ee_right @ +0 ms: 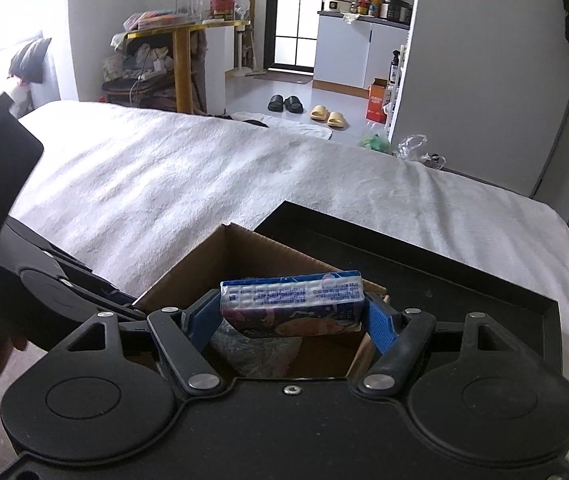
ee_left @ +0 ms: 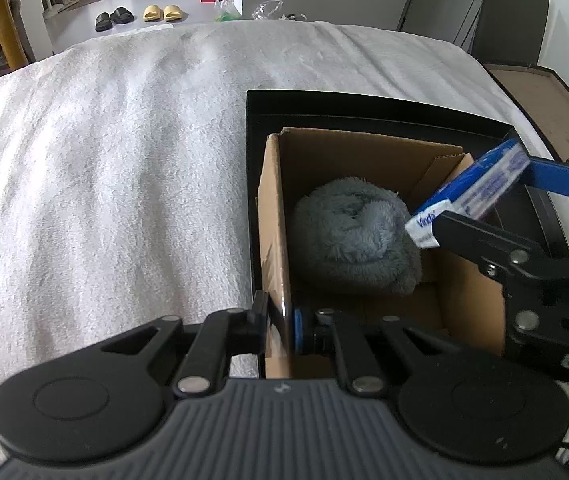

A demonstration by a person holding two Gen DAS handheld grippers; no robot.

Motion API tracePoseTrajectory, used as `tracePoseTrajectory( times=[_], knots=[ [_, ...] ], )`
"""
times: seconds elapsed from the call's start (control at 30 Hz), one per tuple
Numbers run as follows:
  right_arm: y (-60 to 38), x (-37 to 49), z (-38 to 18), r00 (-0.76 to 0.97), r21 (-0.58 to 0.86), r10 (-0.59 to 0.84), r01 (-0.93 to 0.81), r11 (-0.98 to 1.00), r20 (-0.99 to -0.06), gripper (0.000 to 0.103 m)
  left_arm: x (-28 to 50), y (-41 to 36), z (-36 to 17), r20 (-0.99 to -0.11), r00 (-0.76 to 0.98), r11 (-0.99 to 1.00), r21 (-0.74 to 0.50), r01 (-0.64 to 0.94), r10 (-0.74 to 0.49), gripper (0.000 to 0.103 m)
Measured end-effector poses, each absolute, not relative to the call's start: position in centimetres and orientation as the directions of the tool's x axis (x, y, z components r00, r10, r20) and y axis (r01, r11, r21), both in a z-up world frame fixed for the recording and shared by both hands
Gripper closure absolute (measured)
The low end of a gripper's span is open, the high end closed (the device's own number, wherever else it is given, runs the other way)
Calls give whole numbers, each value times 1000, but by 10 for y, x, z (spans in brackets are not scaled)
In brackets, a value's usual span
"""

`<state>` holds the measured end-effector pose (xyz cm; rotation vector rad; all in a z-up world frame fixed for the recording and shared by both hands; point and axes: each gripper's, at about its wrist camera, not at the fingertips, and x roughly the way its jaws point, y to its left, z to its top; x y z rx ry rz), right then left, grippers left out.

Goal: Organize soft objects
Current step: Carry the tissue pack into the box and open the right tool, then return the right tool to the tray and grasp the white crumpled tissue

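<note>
The likeliest slip is the tissue pack (ee_right: 291,307) catching on the cardboard box (ee_left: 368,160) rim: it is carried tilted, one corner low over the opening, and the rolled grey towel (ee_left: 358,236) already fills much of the floor inside. Let go where it is, the pack would probably land on the towel's hump and lean against the box wall or slide askew rather than lie flat. The box itself could shift too, since it only sits in a black tray (ee_left: 364,110) on the soft white bed cover (ee_left: 116,152).

The right hand-held gripper (ee_right: 291,316) is clamped on the tissue pack, a blue pad at each short end, so the pack lies crosswise right between the fingers, above the box mouth. The left hand-held gripper (ee_left: 282,320) is pinched narrowly on the box's near left wall, steadying it; the towel lies just ahead of it, inside the box.
</note>
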<state>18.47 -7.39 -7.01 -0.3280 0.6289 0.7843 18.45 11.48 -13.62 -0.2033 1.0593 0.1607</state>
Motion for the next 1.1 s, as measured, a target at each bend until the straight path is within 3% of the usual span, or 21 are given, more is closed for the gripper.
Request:
tracePoseTrajectory(
  times=[0.27,0.67,0.77,0.9,1.1],
  knots=[
    [-78,188,-76,578,-113,486,-712,693,-656,23,185,114,-135,-874,485,970,-93,-225,29,91],
    [-109,180,-78,588,-81,446,-660,747,-675,17,186,102,-127,-876,480,975,-58,-217,54,86],
    [-119,179,-80,581,-56,441,-644,763,-684,17,186,102,-125,-879,473,972,-63,-224,52,78],
    [-137,178,-84,582,-34,423,-614,788,-695,17,184,98,-122,-876,479,973,-63,-223,53,51],
    [-164,179,-91,582,-8,390,-563,827,-713,17,184,89,-116,-872,485,976,-48,-214,64,36]
  ],
)
